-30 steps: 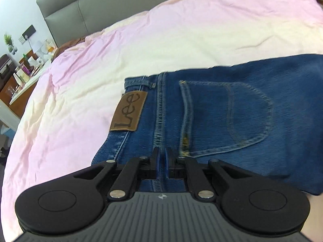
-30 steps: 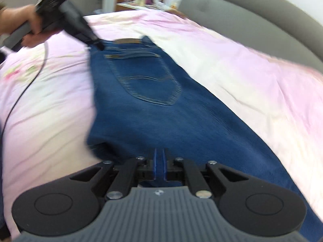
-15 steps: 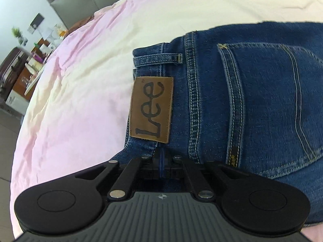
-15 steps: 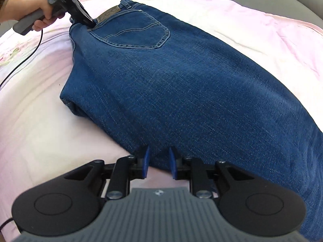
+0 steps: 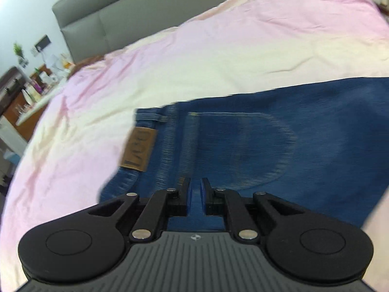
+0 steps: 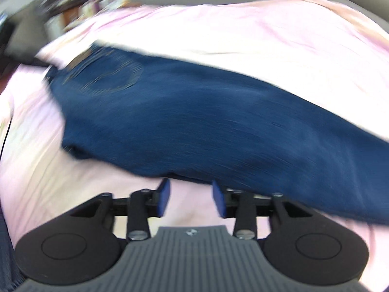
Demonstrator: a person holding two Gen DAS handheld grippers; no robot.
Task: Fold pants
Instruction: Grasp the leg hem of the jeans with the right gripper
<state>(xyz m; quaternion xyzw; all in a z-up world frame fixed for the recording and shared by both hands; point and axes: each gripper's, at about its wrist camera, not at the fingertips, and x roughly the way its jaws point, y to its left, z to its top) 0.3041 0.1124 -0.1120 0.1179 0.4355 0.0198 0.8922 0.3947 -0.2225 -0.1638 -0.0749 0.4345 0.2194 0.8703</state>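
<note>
1. The bed point(image 5: 218, 56), under a pink and cream sheet, fills both views; only the left wrist view shows its grey headboard point(image 5: 116, 17) clearly, with a cluttered desk point(image 5: 29, 97) beyond the bed's edge.
2. The jeans point(image 6: 194, 121) lie flat across the sheet. The right wrist view, heavily blurred, takes in waist, seat and one long leg; the left view shows only the waistband, the brown leather patch point(image 5: 138, 150) and the back pocket point(image 5: 243, 150).
3. The right gripper point(image 6: 190, 194) is opening, its blue pads apart over bare sheet at the denim's near edge, nothing between them. Half a second ago they were narrower and against the fabric.
4. The left gripper point(image 5: 196, 194) is opening slightly; denim shows through the narrow gap, not pinched. Earlier it was clamped beside the patch.
</note>
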